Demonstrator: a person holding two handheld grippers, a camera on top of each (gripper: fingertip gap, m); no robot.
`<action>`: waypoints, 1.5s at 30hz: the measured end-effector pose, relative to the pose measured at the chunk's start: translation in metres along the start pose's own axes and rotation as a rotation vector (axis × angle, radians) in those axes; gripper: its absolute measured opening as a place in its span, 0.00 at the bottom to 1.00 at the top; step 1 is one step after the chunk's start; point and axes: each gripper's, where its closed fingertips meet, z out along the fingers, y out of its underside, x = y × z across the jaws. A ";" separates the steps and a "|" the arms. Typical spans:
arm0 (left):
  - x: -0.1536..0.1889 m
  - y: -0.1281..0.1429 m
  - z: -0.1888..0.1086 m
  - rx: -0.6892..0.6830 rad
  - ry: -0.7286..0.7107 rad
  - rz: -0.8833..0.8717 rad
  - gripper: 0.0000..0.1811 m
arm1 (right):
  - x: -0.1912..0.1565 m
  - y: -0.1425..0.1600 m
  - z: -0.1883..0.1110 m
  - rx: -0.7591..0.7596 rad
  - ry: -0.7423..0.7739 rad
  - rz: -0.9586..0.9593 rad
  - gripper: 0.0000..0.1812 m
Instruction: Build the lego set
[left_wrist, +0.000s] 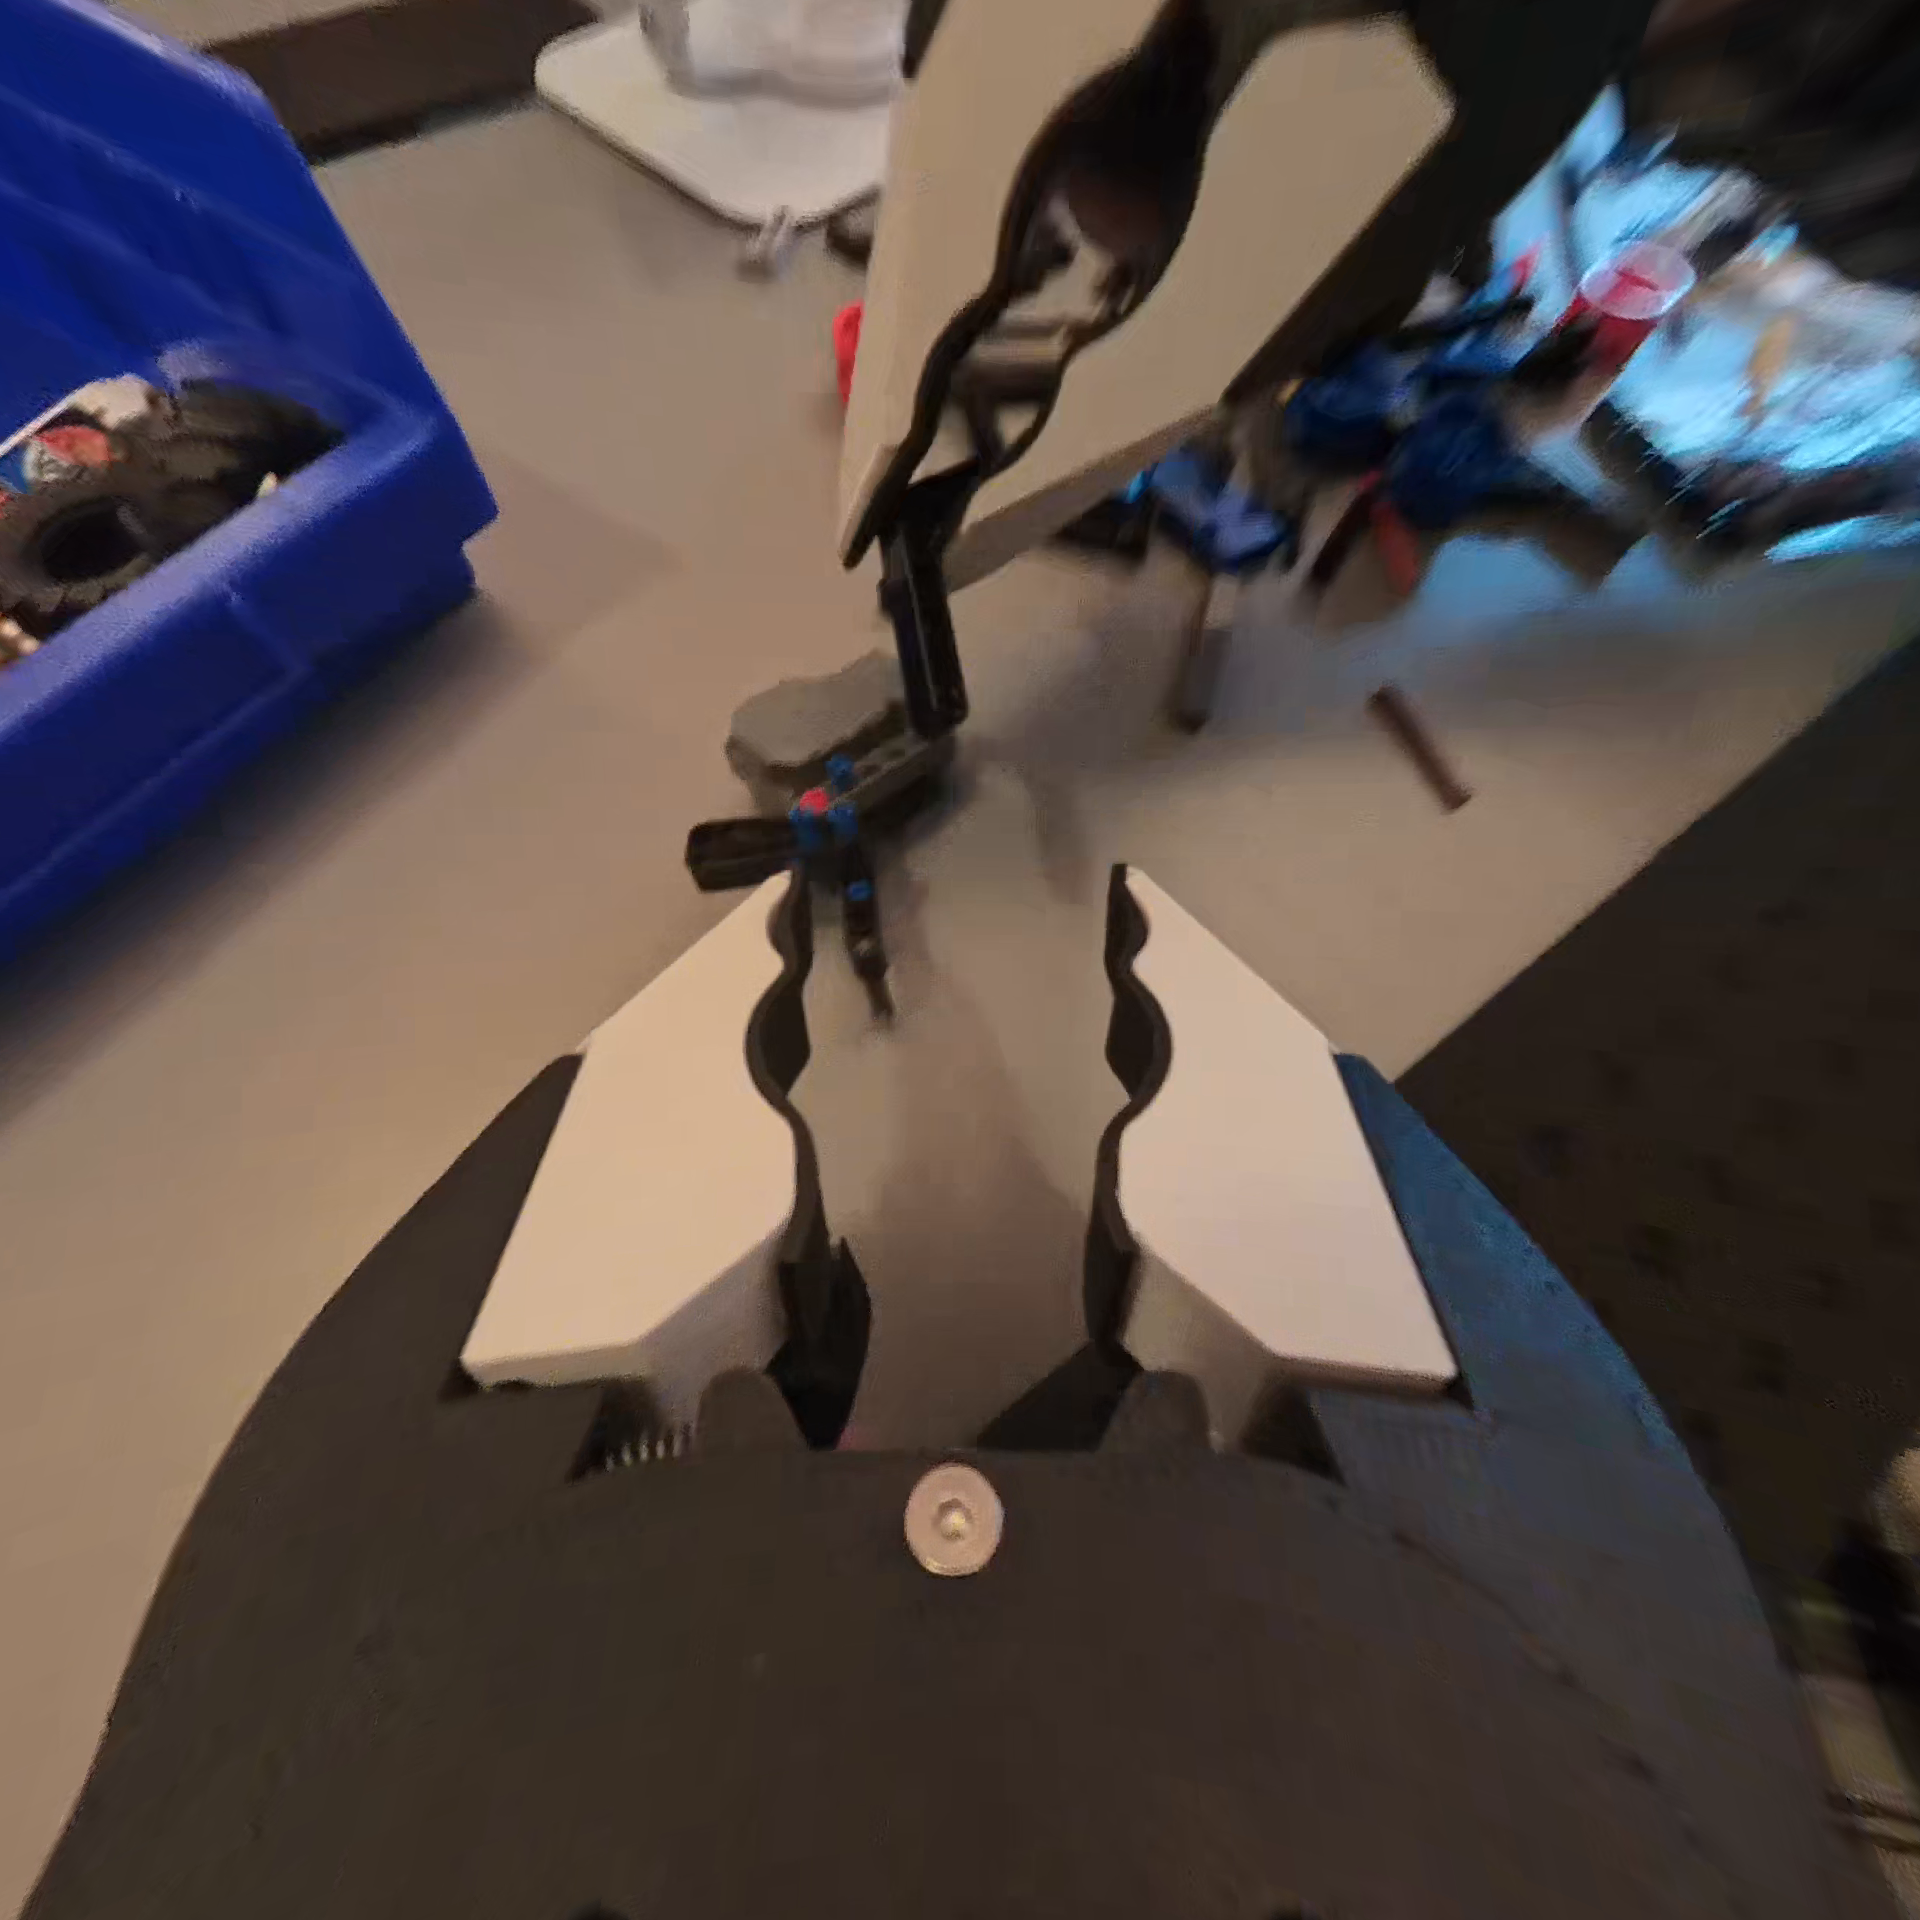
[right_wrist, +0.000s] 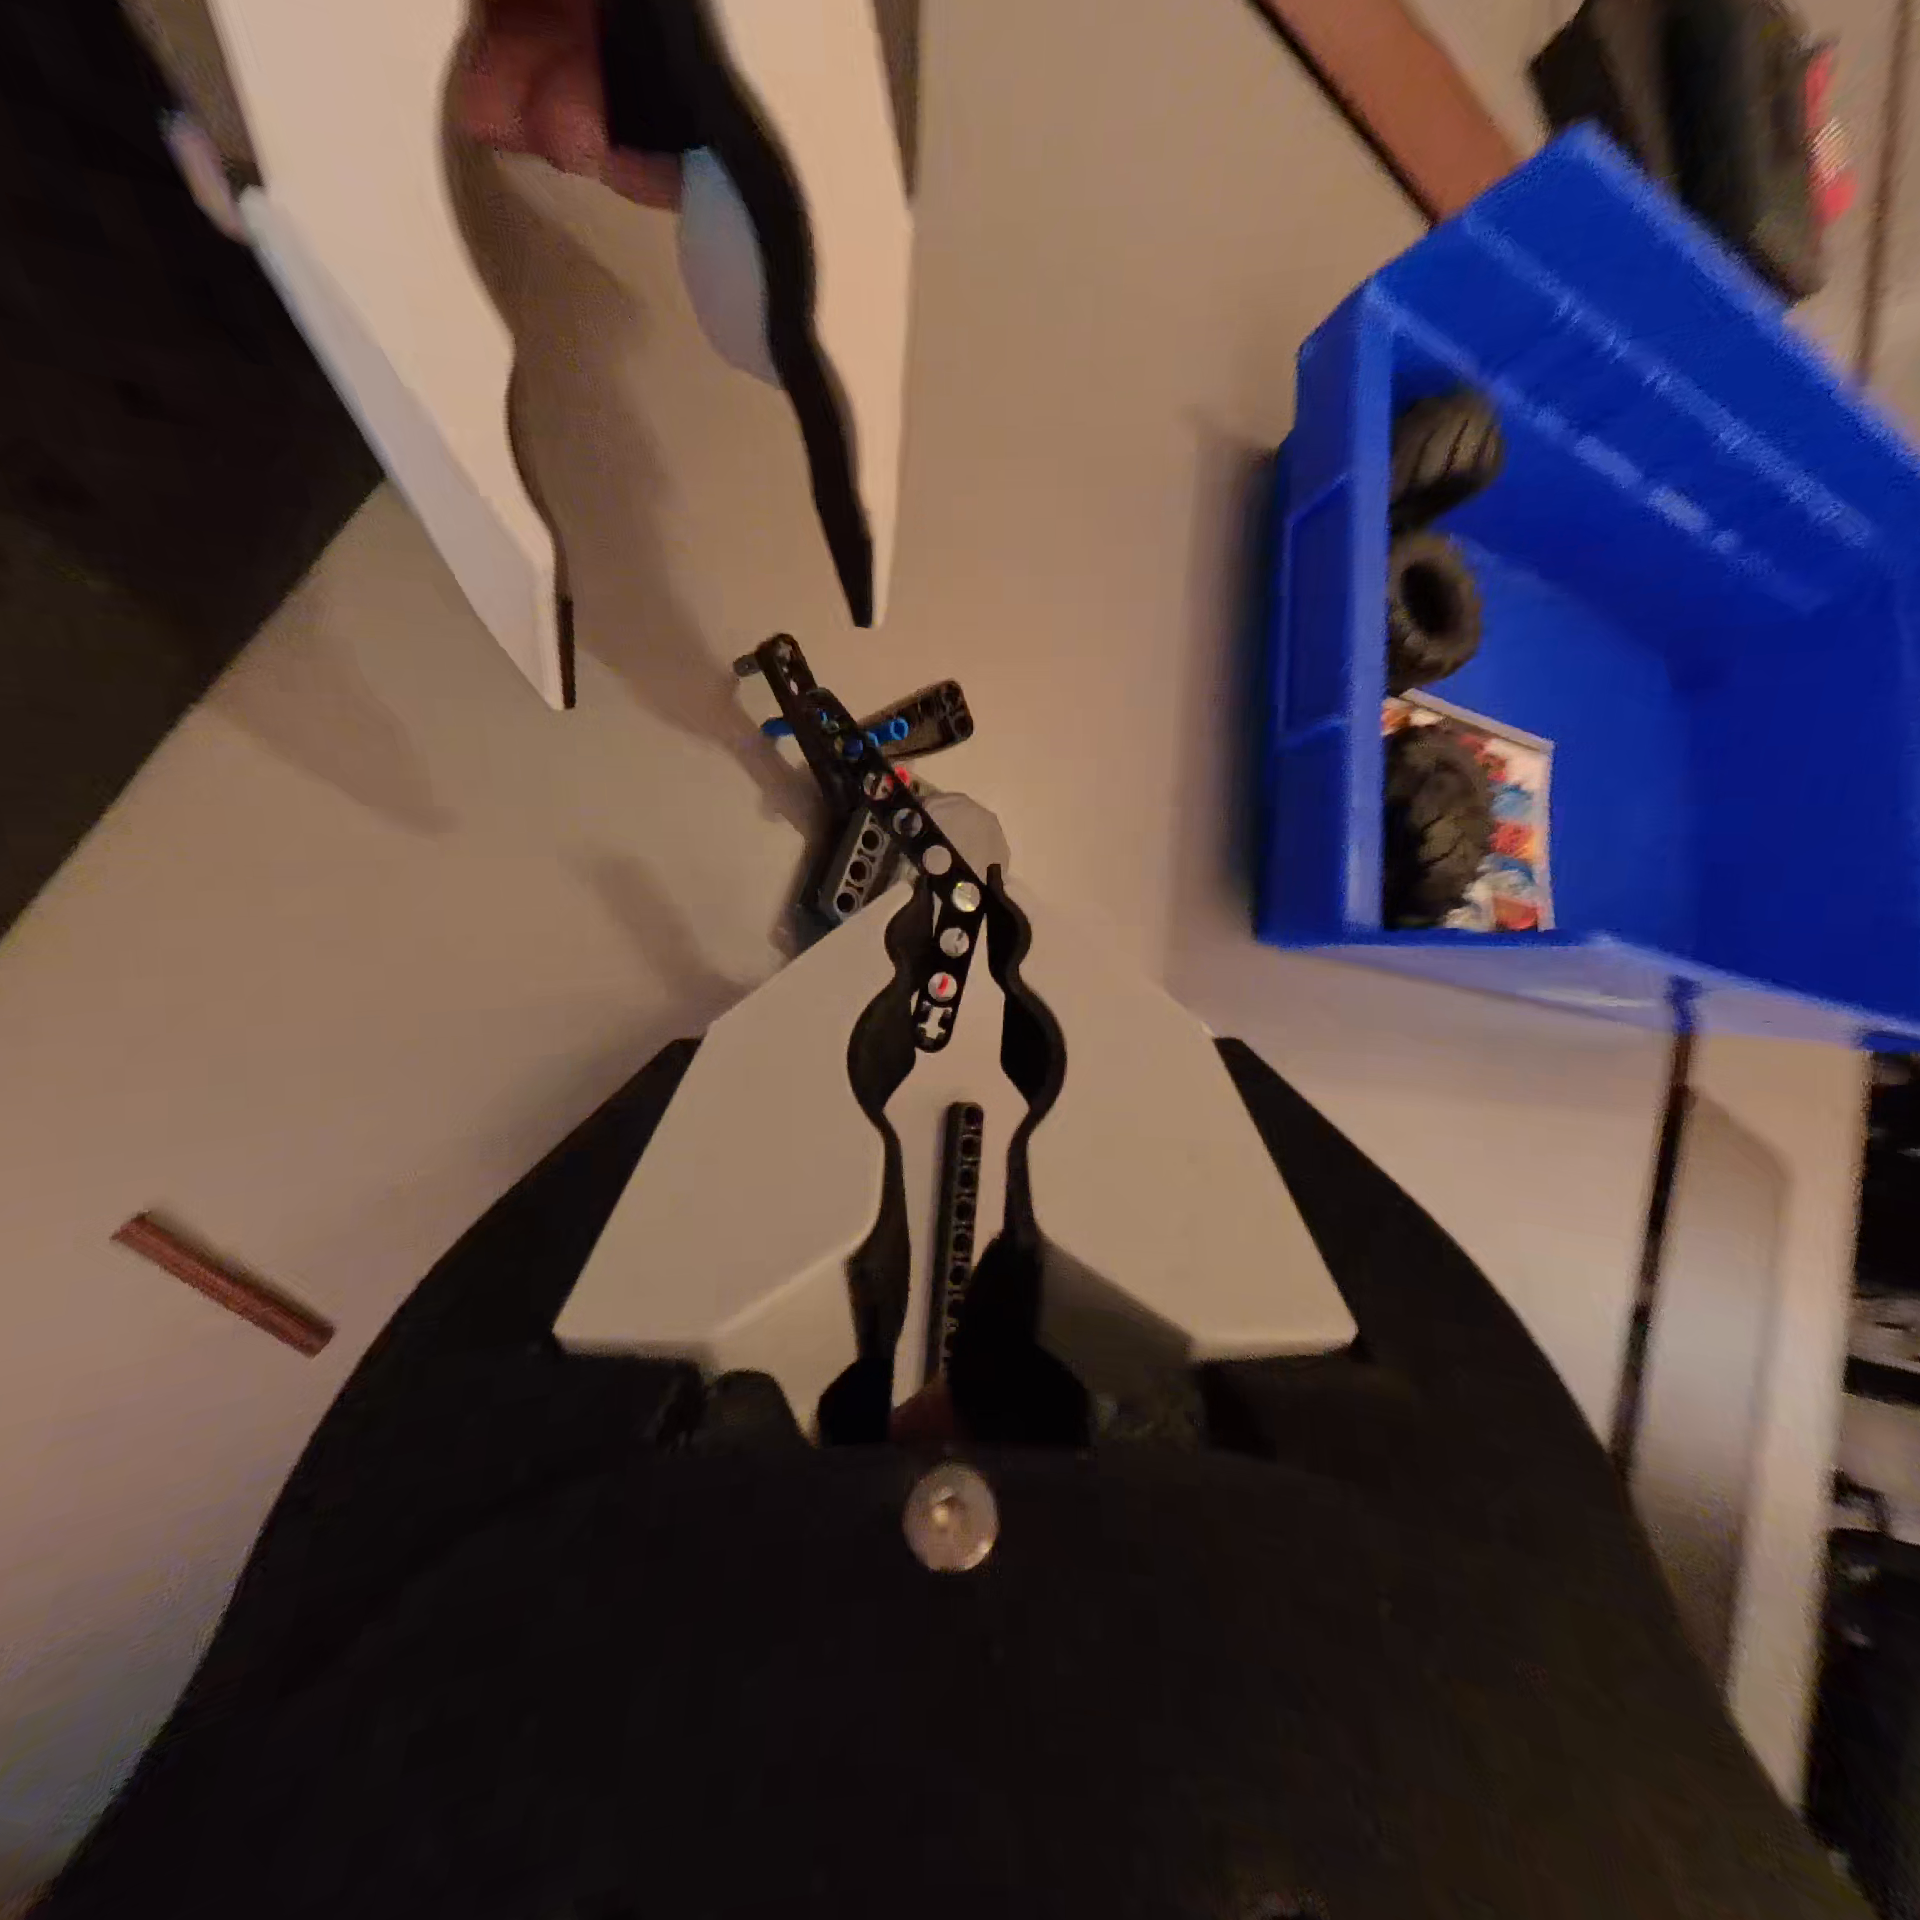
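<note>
A small Lego assembly (left_wrist: 831, 800) of grey and black beams with blue pins lies on the beige table; it also shows in the right wrist view (right_wrist: 862, 831). My right gripper (right_wrist: 956, 894) is shut on one end of a long black holed beam (right_wrist: 951, 935), whose other end reaches into the assembly. In the left wrist view the right gripper (left_wrist: 914, 499) comes down from above, holding that beam (left_wrist: 925, 634) upright. My left gripper (left_wrist: 951, 883) is open and empty, its tips just short of the assembly. It hangs open at the top of the right wrist view (right_wrist: 717, 639).
A blue bin (left_wrist: 208, 520) with black tyres (left_wrist: 104, 509) stands at the left; it shows at the right in the right wrist view (right_wrist: 1610, 499). A brown rod (right_wrist: 223, 1283) and a loose black beam (right_wrist: 961, 1226) lie on the table. Blue parts (left_wrist: 1403, 436) and a red cup (left_wrist: 1621, 301) sit far right. My hands' fingertips stand some 6 cm from each other.
</note>
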 end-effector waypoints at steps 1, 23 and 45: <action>-0.006 0.007 0.004 -0.039 -0.046 0.023 0.27 | -0.002 0.002 0.005 -0.010 -0.047 0.027 0.04; 0.012 0.007 0.065 -0.120 0.111 0.257 0.03 | -0.030 0.035 -0.002 -0.055 -0.283 0.453 0.04; 0.018 -0.035 0.042 0.064 0.017 0.445 0.03 | -0.025 0.033 -0.022 -0.021 -0.146 0.344 0.10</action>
